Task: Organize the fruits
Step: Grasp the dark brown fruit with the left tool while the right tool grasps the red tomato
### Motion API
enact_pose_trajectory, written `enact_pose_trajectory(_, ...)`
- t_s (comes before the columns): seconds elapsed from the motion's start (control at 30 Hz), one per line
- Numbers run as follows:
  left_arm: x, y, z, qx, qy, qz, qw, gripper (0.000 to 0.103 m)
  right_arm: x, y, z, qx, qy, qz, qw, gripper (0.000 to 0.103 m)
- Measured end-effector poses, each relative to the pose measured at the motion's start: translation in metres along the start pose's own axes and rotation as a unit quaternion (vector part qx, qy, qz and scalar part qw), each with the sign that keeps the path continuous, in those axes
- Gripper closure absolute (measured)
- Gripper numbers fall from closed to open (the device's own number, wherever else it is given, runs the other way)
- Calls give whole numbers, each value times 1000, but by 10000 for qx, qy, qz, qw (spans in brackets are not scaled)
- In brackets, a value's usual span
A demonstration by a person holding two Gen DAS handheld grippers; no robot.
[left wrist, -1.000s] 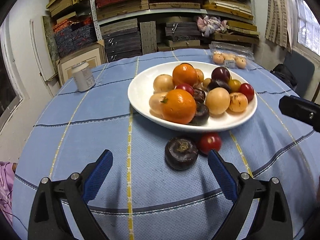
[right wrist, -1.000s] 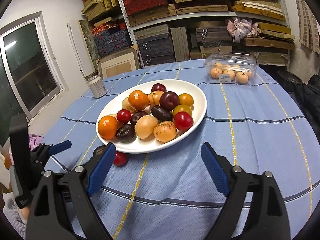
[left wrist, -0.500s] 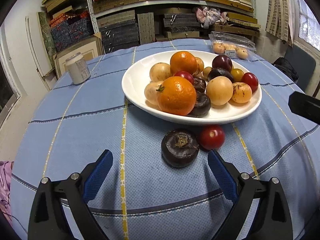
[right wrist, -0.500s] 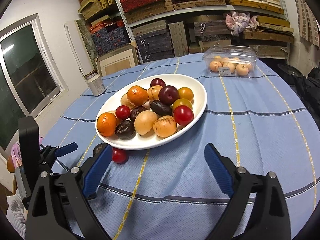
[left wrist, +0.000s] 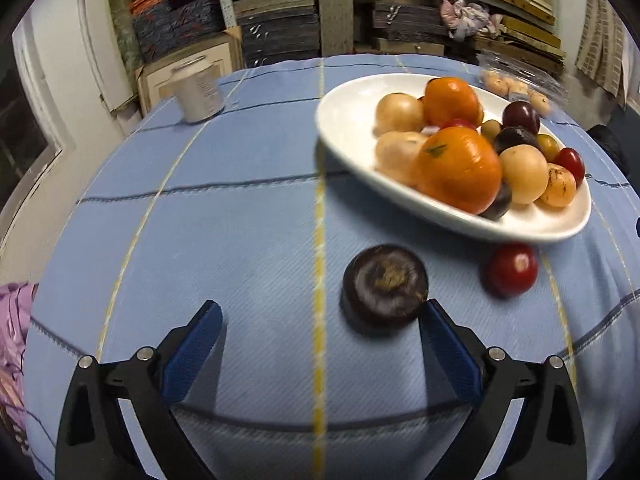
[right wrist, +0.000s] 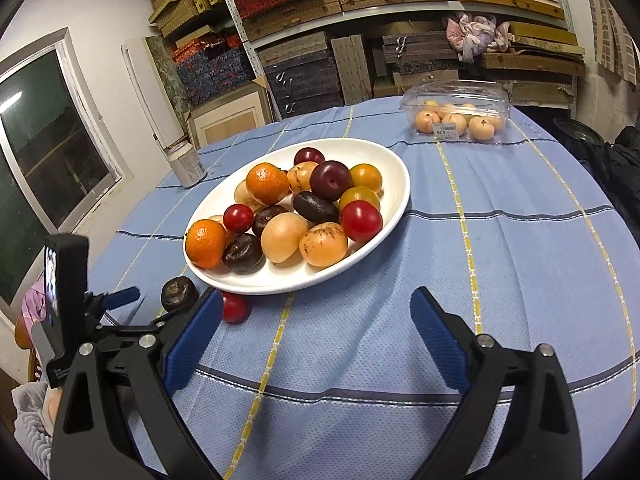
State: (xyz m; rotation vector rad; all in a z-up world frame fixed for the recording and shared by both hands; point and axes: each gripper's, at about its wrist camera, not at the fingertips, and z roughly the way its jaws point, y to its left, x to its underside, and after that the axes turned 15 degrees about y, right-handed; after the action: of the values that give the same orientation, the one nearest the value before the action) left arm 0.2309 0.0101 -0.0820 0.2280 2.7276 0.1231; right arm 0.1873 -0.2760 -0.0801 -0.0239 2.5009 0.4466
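A white plate (left wrist: 344, 120) heaped with oranges, plums, red and tan fruits sits on the blue checked tablecloth. In front of it lie a dark purple fruit (left wrist: 384, 284) and a small red fruit (left wrist: 510, 270). My left gripper (left wrist: 320, 312) is open, low over the cloth; the dark fruit lies just ahead of its right fingertip, apart from the pads. In the right wrist view, my right gripper (right wrist: 316, 298) is open wide and empty, near the plate (right wrist: 396, 184). The dark fruit (right wrist: 179, 294) and the red fruit (right wrist: 236, 307) show past its left finger.
A white tin can (left wrist: 198, 94) stands at the far left of the table. A clear plastic box of tan fruits (right wrist: 456, 114) sits at the far right. Shelves stacked with boxes fill the wall behind. The left gripper's body (right wrist: 66, 300) is at the left edge.
My left gripper has moved forward and down, swinging left, so the dark fruit now sits by its right fingertip. The right gripper has opened a little wider and stayed put.
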Motion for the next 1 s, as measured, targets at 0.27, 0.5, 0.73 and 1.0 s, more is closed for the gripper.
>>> enact_pose_trajectory(0.27,7,-2,-9,252,-177,67,9995,3,1,4,-2,-57,15,-60,10000,10)
enact_pose_trajectory(0.5,-3,-14,-6,290,-219,226,9991,8,1,3,2,-35,63,-40,10000,10)
enact_pose_trajectory(0.73,-8,-2,-1,593,-128,10,9982,48,2,6,6,-30,105,-111,9999,10)
enact_pose_trajectory(1.0,-2,1,-6,661,-193,-2,9976,60,13,36,16,4,250,-847,9961,11)
